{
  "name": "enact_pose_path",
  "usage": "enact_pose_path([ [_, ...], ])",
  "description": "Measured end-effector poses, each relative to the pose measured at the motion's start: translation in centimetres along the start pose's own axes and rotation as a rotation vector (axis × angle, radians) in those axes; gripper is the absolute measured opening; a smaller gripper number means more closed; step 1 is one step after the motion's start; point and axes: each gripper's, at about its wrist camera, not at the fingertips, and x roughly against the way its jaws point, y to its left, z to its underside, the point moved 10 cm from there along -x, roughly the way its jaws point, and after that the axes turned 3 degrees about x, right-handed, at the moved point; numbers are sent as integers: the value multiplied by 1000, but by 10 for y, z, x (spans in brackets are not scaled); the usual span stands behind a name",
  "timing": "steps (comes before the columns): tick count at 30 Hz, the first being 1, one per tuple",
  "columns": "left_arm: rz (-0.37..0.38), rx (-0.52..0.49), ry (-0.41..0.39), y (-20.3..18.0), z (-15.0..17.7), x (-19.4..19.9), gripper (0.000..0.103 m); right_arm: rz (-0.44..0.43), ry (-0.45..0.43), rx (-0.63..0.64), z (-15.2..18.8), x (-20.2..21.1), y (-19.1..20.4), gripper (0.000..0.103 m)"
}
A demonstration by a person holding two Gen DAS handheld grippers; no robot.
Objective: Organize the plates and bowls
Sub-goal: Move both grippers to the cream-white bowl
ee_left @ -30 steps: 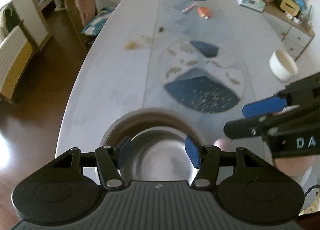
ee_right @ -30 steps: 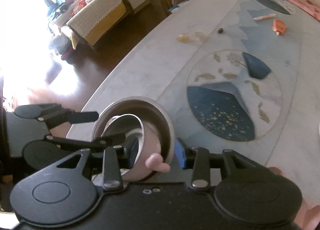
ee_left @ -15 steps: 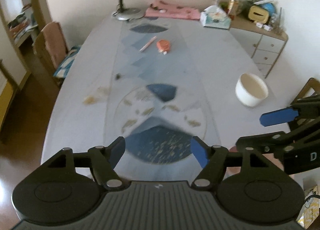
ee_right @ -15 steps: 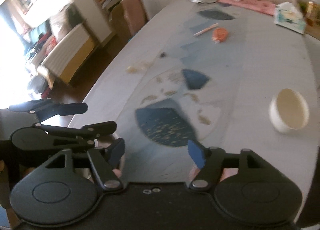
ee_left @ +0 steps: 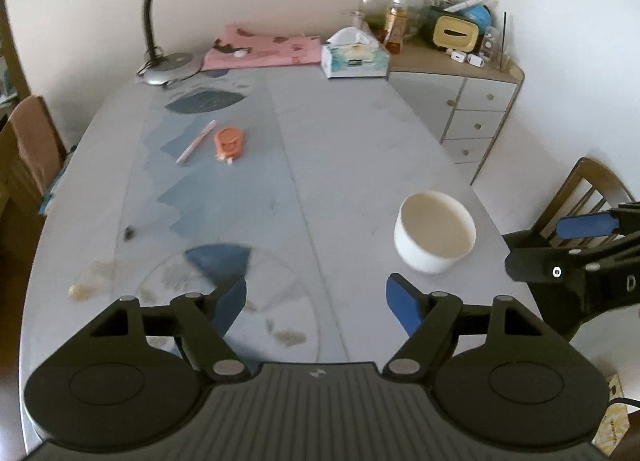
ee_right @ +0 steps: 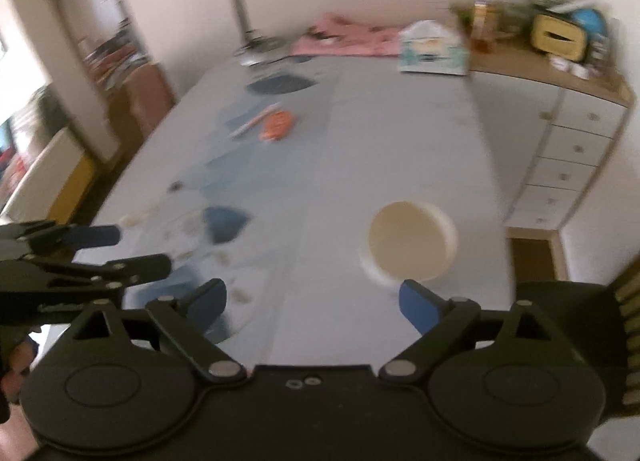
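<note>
Standing upright on the right side of the counter (ee_left: 360,149), the white bowl (ee_left: 435,232) has its cream inside showing and nothing else touching it. It sits just beyond the right blue pad of the left claw (ee_left: 316,303), whose jaws are spread wide with only bare counter between them. The right claw (ee_right: 313,303) is likewise wide and holds nothing, and the bowl (ee_right: 408,247) lies just past its right pad in the blurred right wrist view. Each claw shows at the edge of the other's view, the left one (ee_right: 116,249) at near left, the right one (ee_left: 560,245) at near right.

Farther off, an orange object (ee_left: 229,141) and a pink pen (ee_left: 197,141) lie close together left of centre. At the far edge stand a desk lamp (ee_left: 172,9), a folded pink cloth (ee_left: 264,51) and a tissue box (ee_left: 355,57). A drawer cabinet (ee_left: 472,109) stands beyond the counter's far right corner, and a wooden chair (ee_left: 588,197) at the right.
</note>
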Motion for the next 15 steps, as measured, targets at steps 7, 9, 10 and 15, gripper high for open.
enact_pose_path([
  [7, 31, -66, 4, -42, -27, -44, 77, 72, 12, -104, -2, -30, -67, 95],
  [9, 44, -81, 14, -53, -33, -59, 77, 102, 14, -114, 0, -37, -84, 95],
  [10, 47, -87, 19, -58, -35, -67, 77, 123, 9, -111, 0, -42, -90, 95],
  [15, 61, -114, 65, -80, -37, -109, 77, 146, 30, -88, 4, -68, -104, 95],
])
